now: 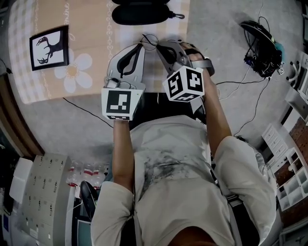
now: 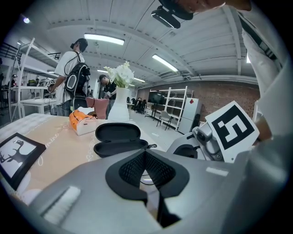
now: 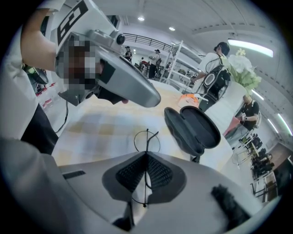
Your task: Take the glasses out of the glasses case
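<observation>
Thin wire glasses (image 3: 147, 137) span both tips; left gripper (image 2: 145, 160) and right gripper (image 3: 146, 160) each clamp them, open case (image 3: 194, 128) ahead.

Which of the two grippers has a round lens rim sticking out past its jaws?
The right gripper: its jaws are shut on the wire glasses, one round rim showing ahead. The left gripper shows only a sliver of wire.

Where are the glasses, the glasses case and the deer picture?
glasses (image 3: 147, 141), right gripper view, on the thin wire frame.
glasses case (image 1: 139, 14), head view, on the nearer open half.
deer picture (image 1: 49, 48), head view, on the middle of the print.
</observation>
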Demonstrator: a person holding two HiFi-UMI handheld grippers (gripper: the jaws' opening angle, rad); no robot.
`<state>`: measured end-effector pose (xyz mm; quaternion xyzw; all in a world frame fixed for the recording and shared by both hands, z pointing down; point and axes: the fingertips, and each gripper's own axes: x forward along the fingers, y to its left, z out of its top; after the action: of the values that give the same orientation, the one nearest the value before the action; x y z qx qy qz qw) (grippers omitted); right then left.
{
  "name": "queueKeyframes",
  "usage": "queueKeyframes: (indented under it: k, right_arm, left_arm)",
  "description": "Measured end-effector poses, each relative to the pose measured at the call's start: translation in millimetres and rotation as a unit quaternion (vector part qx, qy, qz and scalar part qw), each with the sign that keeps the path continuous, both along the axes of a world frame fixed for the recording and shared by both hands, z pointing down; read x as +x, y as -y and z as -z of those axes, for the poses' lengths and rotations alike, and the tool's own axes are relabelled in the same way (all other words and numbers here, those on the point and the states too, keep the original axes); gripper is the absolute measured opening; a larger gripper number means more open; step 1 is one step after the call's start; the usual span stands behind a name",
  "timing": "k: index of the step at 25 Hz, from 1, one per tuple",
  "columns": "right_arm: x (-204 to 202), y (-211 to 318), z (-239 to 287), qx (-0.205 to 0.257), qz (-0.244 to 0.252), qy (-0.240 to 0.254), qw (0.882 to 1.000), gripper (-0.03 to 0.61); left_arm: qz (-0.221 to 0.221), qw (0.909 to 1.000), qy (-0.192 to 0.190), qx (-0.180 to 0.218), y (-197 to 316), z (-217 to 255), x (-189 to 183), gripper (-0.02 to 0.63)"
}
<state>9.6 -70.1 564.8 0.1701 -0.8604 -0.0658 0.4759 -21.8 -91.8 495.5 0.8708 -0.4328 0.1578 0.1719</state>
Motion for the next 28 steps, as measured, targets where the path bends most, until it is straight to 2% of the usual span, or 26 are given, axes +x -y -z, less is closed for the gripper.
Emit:
queueKeyframes:
  k: [12,28]
  right_arm:
    - [7.2,-2.2,1.0,-0.001,-0.008,0.002,1.0,0.02]
    - [12.3,-0.7,12.5,0.015,-0.016,0.008,1.0,0.1]
  left_arm:
    - [-0.015,0.9999,-0.002,0.001,0.3,1.2,12.4,0.008]
    - [-0.02,0.9998,-0.001,0.009,-2.5,7.1,16.3,0.008]
